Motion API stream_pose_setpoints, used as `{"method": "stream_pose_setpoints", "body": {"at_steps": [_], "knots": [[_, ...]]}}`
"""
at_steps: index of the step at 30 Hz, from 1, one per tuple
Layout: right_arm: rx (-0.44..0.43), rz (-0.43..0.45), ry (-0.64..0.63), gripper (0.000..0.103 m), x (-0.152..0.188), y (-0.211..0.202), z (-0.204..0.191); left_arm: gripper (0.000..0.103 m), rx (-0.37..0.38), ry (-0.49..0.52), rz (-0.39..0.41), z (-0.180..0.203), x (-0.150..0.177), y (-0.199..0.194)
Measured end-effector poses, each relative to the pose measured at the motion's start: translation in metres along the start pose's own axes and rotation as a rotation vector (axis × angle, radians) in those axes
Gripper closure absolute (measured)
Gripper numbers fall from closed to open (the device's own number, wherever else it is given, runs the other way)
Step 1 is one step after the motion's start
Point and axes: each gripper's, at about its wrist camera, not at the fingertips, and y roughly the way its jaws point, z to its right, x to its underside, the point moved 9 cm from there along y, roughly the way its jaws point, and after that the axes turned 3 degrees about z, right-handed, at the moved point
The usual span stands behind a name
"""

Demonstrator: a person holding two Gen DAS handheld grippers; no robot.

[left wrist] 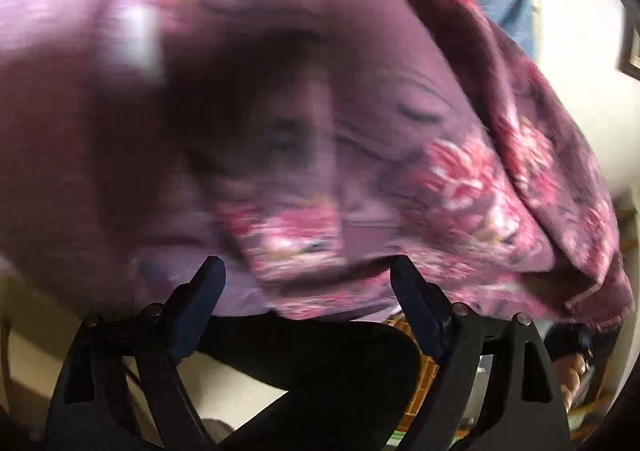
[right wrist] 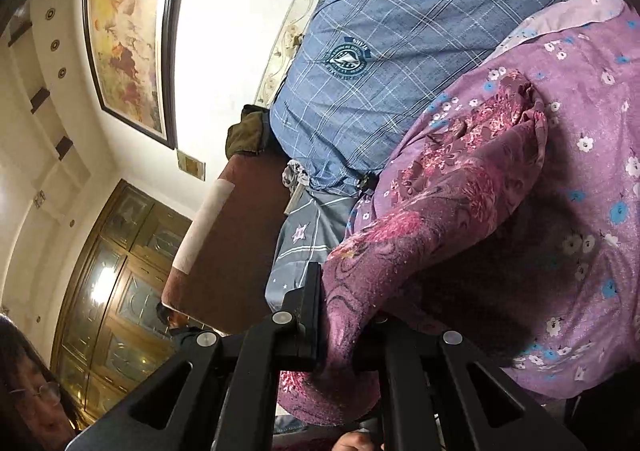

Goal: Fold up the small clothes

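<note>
A maroon-pink floral garment (right wrist: 452,187) hangs lifted in the air. My right gripper (right wrist: 346,315) is shut on a bunched fold of it, cloth filling the gap between the fingers. In the left wrist view the same garment (left wrist: 360,155) fills most of the frame, blurred, its lower edge just beyond the fingertips. My left gripper (left wrist: 306,271) is open, its jaws wide apart and empty, just below the hanging cloth.
A purple sheet with small white and blue flowers (right wrist: 580,171) lies behind the garment. A person in a blue checked shirt (right wrist: 400,31) stands close. A brown sofa (right wrist: 240,235), a framed painting (right wrist: 128,31) and a wooden cabinet (right wrist: 120,283) lie left.
</note>
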Motion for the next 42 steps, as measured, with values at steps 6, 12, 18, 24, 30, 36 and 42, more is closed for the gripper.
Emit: {"method": "stream_pose_setpoints", "body": {"at_steps": [6, 12, 18, 24, 30, 36, 42], "knots": [[0.021, 0.01, -0.003, 0.096, -0.001, -0.01, 0.009, 0.099, 0.128, 0.114, 0.038, 0.031, 0.002, -0.02], [0.063, 0.017, -0.026, 0.096, -0.004, -0.022, 0.015, 0.1, 0.263, 0.232, 0.046, 0.072, 0.004, -0.076], [0.063, 0.029, -0.041, 0.096, -0.024, -0.013, 0.018, 0.1, 0.387, 0.319, 0.193, 0.129, -0.048, -0.153], [0.027, 0.091, -0.01, 0.095, -0.09, 0.032, 0.032, 0.1, 0.329, 0.409, 0.391, 0.193, -0.163, -0.179], [0.12, 0.172, 0.112, 0.09, -0.165, 0.109, 0.107, 0.1, 0.08, 0.352, 0.499, 0.179, -0.309, -0.1], [0.281, 0.286, 0.407, 0.042, -0.198, 0.153, 0.246, 0.093, -0.089, 0.18, 0.486, 0.094, -0.365, -0.023], [0.309, 0.487, 0.27, 0.035, -0.199, 0.107, 0.254, 0.03, -0.057, 0.2, 0.678, 0.092, -0.359, -0.068]]}}
